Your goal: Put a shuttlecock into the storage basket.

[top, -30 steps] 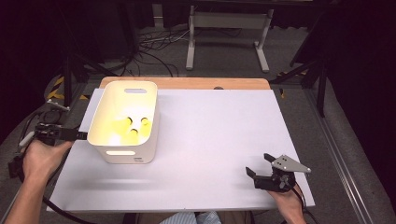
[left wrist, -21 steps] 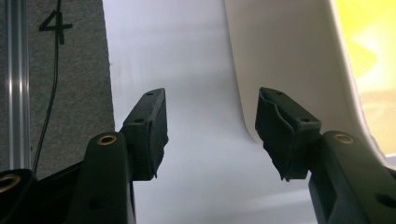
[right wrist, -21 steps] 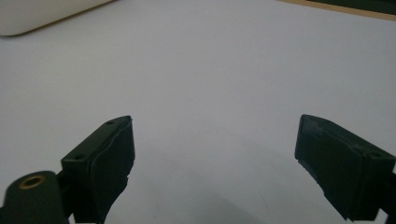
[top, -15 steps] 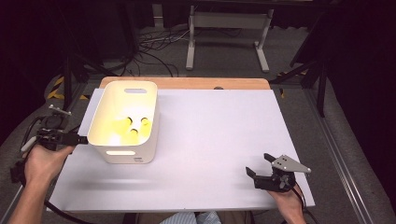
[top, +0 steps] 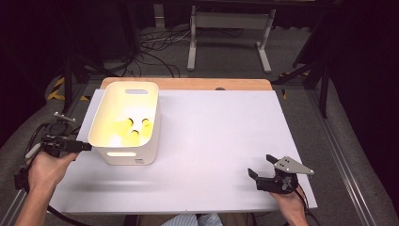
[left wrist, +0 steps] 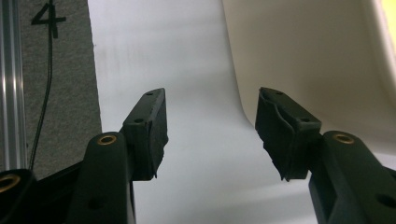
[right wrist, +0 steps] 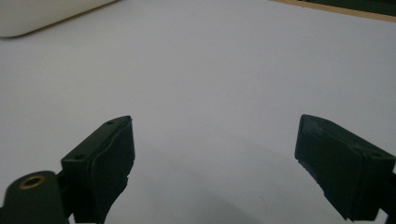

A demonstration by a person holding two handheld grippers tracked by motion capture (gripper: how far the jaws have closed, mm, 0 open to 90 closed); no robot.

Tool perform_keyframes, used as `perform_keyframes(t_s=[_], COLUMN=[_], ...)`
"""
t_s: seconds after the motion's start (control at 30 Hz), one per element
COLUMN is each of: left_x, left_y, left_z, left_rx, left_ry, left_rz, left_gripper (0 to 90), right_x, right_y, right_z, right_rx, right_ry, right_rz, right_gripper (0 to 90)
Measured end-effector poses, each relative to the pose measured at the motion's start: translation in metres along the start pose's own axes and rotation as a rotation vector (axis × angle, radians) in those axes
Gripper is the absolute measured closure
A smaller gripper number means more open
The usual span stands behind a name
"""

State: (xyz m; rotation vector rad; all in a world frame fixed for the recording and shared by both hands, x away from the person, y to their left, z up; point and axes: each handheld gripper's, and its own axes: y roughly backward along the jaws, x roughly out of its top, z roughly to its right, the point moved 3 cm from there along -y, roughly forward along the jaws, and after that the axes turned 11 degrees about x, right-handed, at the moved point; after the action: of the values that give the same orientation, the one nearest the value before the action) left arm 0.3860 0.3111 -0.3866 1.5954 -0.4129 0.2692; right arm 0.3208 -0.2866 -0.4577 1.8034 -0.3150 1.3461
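Left gripper (top: 83,146) hangs with its black jaws parted and empty, tips just beside the white plastic bin's (top: 123,156) near left wall. Three small yellow balls (top: 134,129) already lie inside it. Right gripper (top: 260,166), wide and empty, rests over the bare white tabletop (top: 211,136); likely little is left to do

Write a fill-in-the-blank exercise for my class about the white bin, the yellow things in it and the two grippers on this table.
1. The white bin stands on the ____ side of the table in the high view.
2. The things inside the bin are ____ in colour.
3. The left gripper points at the bin's side, and its jaws hold ____.
4. The right gripper has its jaws ____ over bare table.

Missing words: left; yellow; nothing; open
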Motion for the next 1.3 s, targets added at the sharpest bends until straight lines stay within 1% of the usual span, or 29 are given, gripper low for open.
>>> perform_keyframes(t_s=[0.17,0.2,0.3,0.4,0.67,0.83,0.93,1.07,1.3], left_x=[-0.003,-0.004,-0.005,-0.007,-0.013,-0.017,-0.019,-0.022,-0.029], left_y=[-0.001,0.000,-0.001,-0.002,-0.004,-0.006,-0.007,-0.007,-0.007], left_z=[0.002,0.003,0.005,0.007,0.009,0.011,0.012,0.012,0.018], left_rx=[-0.002,-0.002,-0.002,-0.005,-0.007,-0.011,-0.008,-0.009,-0.010], left_ry=[-0.002,-0.011,-0.009,-0.016,-0.016,-0.021,-0.017,-0.026,-0.031], left_rz=[0.006,0.002,0.006,0.005,0.008,-0.001,0.000,-0.002,0.009], left_gripper=[44.2,44.2,44.2,44.1,44.1,44.1,44.0,44.0,43.9], right_x=[0.000,0.000,0.000,0.000,0.000,0.001,0.001,0.001,0.001], right_y=[0.000,0.000,0.000,0.000,0.001,0.000,0.000,0.000,0.000], right_z=[0.000,0.000,0.000,0.000,0.000,0.000,-0.001,-0.001,-0.001], right_rx=[0.000,0.000,-0.001,-0.001,-0.002,-0.001,-0.001,-0.002,-0.002], right_ry=[0.003,0.001,0.000,0.000,0.001,0.006,0.004,0.003,0.012], right_rz=[0.000,0.000,0.002,0.002,0.006,0.006,0.005,0.003,0.004], right_gripper=[12.6,12.5,12.6,12.6,12.5,12.5,12.5,12.5,12.5])
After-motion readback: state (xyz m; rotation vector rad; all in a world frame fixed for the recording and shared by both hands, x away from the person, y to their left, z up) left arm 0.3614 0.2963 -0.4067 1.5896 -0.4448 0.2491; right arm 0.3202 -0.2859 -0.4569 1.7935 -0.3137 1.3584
